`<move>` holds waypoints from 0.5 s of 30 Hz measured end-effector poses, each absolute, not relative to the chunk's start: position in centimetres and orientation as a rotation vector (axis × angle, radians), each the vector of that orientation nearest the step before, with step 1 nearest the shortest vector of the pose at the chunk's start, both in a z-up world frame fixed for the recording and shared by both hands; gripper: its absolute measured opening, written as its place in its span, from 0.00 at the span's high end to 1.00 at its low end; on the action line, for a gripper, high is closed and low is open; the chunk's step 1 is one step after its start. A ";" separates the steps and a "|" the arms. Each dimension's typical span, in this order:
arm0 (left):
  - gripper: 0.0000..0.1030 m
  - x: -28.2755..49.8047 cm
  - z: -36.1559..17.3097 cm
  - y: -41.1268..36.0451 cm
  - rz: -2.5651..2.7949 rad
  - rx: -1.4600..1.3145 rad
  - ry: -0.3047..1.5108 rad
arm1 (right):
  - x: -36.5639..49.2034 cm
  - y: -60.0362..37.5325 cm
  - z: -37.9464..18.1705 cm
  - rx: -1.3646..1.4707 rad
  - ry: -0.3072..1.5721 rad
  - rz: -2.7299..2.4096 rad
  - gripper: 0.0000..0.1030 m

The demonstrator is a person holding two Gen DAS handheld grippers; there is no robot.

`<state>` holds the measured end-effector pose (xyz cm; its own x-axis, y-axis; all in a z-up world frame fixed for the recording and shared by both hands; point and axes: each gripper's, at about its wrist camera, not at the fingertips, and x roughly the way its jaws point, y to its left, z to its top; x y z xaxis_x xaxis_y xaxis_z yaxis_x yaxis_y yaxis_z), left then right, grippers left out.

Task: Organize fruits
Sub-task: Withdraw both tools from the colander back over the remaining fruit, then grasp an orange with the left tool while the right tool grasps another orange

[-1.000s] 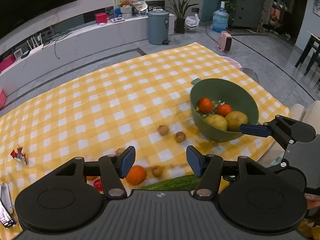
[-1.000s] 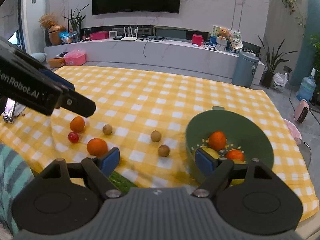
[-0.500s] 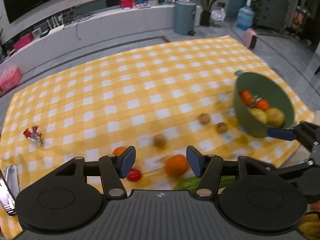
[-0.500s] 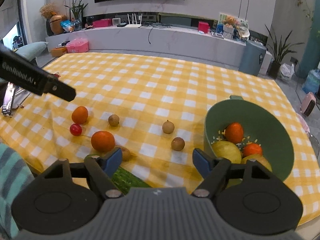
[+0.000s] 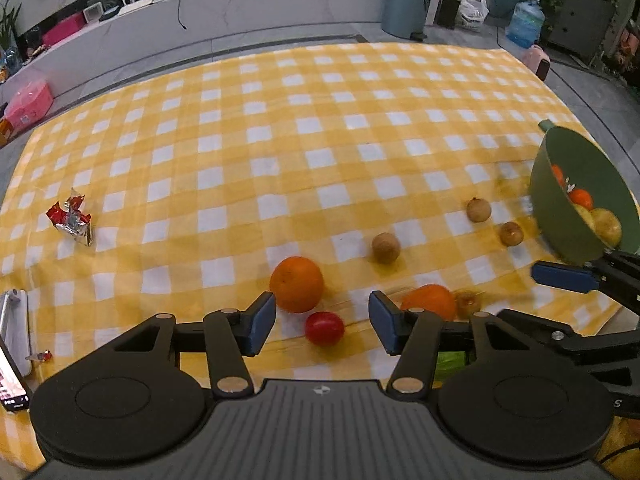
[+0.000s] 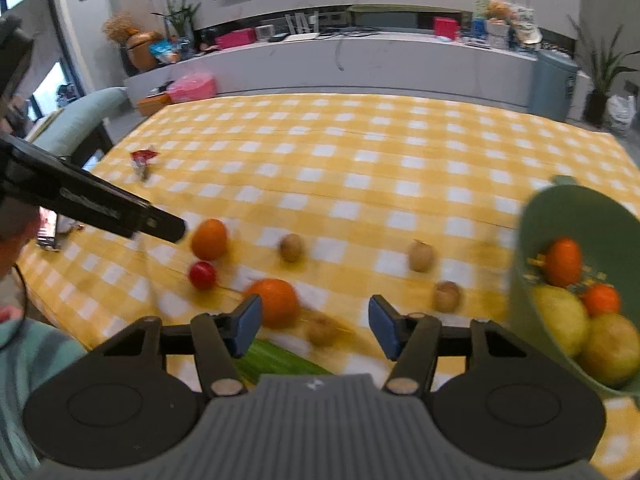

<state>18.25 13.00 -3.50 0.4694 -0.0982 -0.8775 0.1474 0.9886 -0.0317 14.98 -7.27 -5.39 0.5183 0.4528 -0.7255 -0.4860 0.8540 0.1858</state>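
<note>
A green bowl holds oranges and yellow fruit at the table's right. Loose on the yellow checked cloth lie an orange, a small red fruit, a second orange and several small brown fruits. My left gripper is open and empty, with the red fruit between its fingertips. My right gripper is open and empty above a brown fruit, with the second orange by its left finger.
A green cucumber lies at the near table edge. A red foil wrapper lies at the left of the cloth. A phone sits at the near left corner. The right gripper's finger shows beside the bowl.
Both grippers have swung left, away from the bowl. The left gripper now frames the red fruit and the first orange. Both stay open.
</note>
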 end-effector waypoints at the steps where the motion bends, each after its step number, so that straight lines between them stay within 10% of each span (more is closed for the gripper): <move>1: 0.39 18.5 -3.7 13.0 -0.158 0.052 1.075 | 15.2 -6.7 -5.5 -0.043 0.860 0.576 0.48; 15: 0.41 21.0 -7.5 14.5 -0.165 0.012 1.122 | 18.0 -2.7 -9.2 -0.041 0.964 0.610 0.54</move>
